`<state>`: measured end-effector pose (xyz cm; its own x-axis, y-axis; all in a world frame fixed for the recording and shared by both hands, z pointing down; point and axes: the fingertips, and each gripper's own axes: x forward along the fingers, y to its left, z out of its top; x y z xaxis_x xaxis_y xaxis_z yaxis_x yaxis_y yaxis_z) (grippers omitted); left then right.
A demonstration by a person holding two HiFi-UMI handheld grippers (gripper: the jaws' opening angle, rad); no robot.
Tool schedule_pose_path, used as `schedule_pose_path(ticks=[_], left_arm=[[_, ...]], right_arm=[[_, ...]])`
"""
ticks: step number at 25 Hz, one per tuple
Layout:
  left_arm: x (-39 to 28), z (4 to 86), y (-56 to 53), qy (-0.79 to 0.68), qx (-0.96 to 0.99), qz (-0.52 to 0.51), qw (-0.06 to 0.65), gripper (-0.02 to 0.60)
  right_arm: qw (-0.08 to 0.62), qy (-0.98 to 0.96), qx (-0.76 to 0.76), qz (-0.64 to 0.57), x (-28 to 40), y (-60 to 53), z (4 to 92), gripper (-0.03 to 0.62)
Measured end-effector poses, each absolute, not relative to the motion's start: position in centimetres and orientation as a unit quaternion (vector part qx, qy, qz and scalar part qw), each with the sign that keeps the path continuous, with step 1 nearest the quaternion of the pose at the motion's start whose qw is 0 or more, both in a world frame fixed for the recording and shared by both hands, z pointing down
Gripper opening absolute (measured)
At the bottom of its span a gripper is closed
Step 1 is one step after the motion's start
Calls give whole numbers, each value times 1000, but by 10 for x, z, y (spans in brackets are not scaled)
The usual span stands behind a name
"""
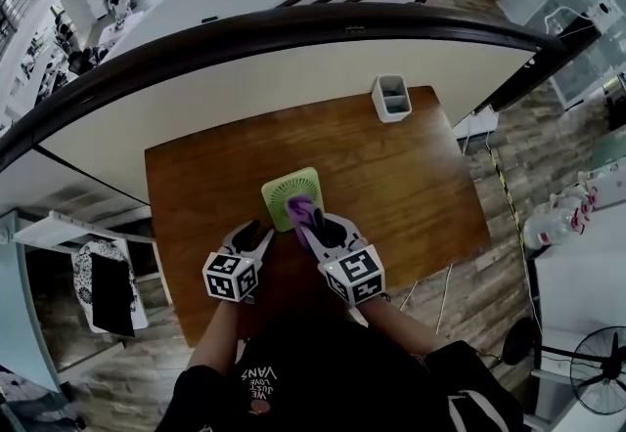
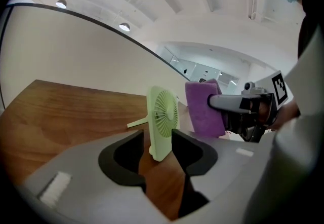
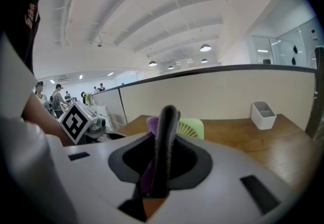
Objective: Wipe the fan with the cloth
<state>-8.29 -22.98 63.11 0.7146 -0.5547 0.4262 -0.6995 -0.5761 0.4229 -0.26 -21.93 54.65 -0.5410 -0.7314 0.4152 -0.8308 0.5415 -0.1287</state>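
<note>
A small pale-green fan (image 1: 284, 192) stands upright on the wooden table (image 1: 411, 186). In the left gripper view the fan (image 2: 163, 116) rises just beyond my left gripper (image 2: 157, 141), whose jaws stand open and apart from it. My right gripper (image 1: 309, 223) is shut on a purple cloth (image 1: 298, 207) and holds it against the fan's near side. In the right gripper view the cloth (image 3: 151, 125) is pinched between the closed jaws of the right gripper (image 3: 167, 116), with the fan (image 3: 192, 127) partly hidden behind them. The left gripper (image 1: 256, 231) sits just left of the fan.
A white two-compartment holder (image 1: 391, 98) stands at the table's far edge, right of centre. A curved partition wall (image 1: 293, 68) runs behind the table. The person's arms and dark shirt (image 1: 313, 371) fill the near side.
</note>
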Motion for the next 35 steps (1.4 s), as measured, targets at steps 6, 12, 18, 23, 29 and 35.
schedule_pose_path(ticks=[6,12,18,23,29,35], left_arm=[[-66,638,-245,-317,893,138,288,176],[-61,643,-257,-306,898,158,272,176],[-63,647,-256,-305,899,166,267,86],[-64,647,-257,-308,897,166,270,80],[-63,648,-259,-311,894,163,277,77],[-64,650,-259,-310,894,163,279,74]], right_arm=[[162,-871,439,148,-22,-235,552,84],[180,-879,425,121,-41,-246,558,84],[202,-884,405,111,-51,-251,569,84],[200,-881,410,121,-48,-260,573,84],[204,-873,419,140,-30,-264,576,84],[205,-861,442,146,1,-268,579,84]])
